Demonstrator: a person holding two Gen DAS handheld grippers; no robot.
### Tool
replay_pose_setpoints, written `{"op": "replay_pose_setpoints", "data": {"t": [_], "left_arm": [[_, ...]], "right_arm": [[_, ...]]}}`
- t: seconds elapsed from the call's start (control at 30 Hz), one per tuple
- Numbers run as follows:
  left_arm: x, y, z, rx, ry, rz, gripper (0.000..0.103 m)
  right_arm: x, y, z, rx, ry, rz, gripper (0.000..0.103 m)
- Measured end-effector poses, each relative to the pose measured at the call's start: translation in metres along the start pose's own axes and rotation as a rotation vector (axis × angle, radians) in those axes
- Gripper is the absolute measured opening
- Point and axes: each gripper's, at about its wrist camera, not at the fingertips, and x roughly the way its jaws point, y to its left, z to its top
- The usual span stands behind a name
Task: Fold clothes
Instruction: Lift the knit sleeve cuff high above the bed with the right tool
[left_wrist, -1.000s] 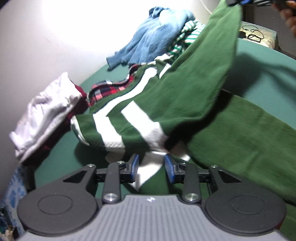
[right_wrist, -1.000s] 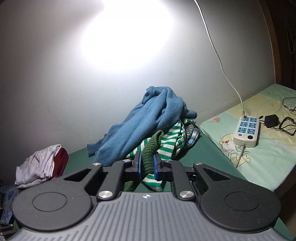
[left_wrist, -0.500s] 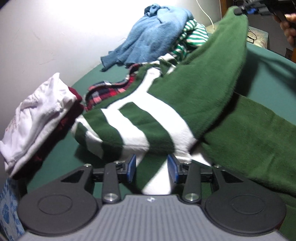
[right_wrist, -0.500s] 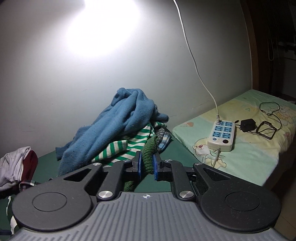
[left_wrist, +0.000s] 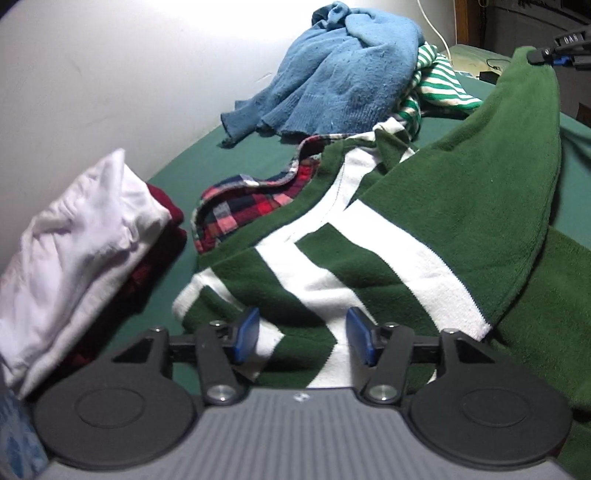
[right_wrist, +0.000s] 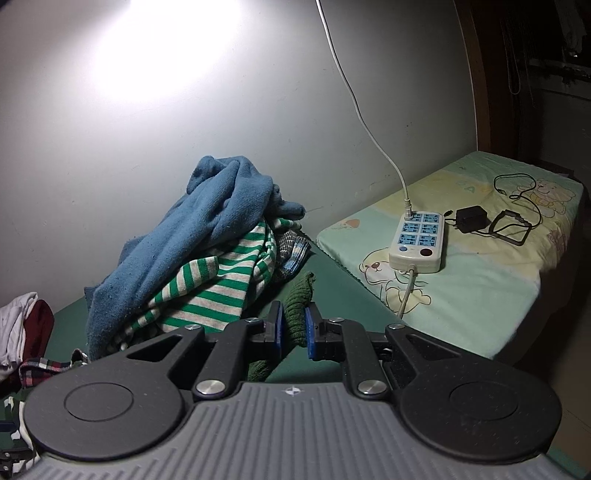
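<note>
Holding green fleece garment (left_wrist: 461, 221) stretched diagonally: right tool (left_wrist: 546, 59) clamped on its corner, upper right of frame; left tool (left_wrist: 302, 339) opening over the striped end, bottom centre, pads not pressing. Long axis running between both.

A harsh white hotspot blows out the pale painted wall (right_wrist: 159, 48) in both views, fading to grey. The dark wooden doorway (right_wrist: 517, 92) at right lies in gloom. Fisheye bending curves the edges; the folded white garment (left_wrist: 74, 251) looks soft and slightly blurred.
</note>
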Motion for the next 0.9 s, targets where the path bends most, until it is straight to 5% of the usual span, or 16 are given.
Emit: {"op": "replay_pose_setpoints", "data": {"t": [0.37, 0.63, 0.9], "left_arm": [[0.033, 0.005, 0.019, -0.008, 0.018, 0.007, 0.06], [-0.003, 0.009, 0.026, -0.008, -0.036, -0.011, 0.056], [0.006, -0.003, 0.027, 0.112, 0.033, -0.048, 0.044]], "right_arm": [[-0.005, 0.009, 0.003, -0.029, 0.002, 0.056, 0.013], [-0.011, 0.004, 0.007, -0.014, 0.01, 0.067, 0.013], [-0.02, 0.016, 0.02, 0.072, 0.045, 0.263, 0.013]]}}
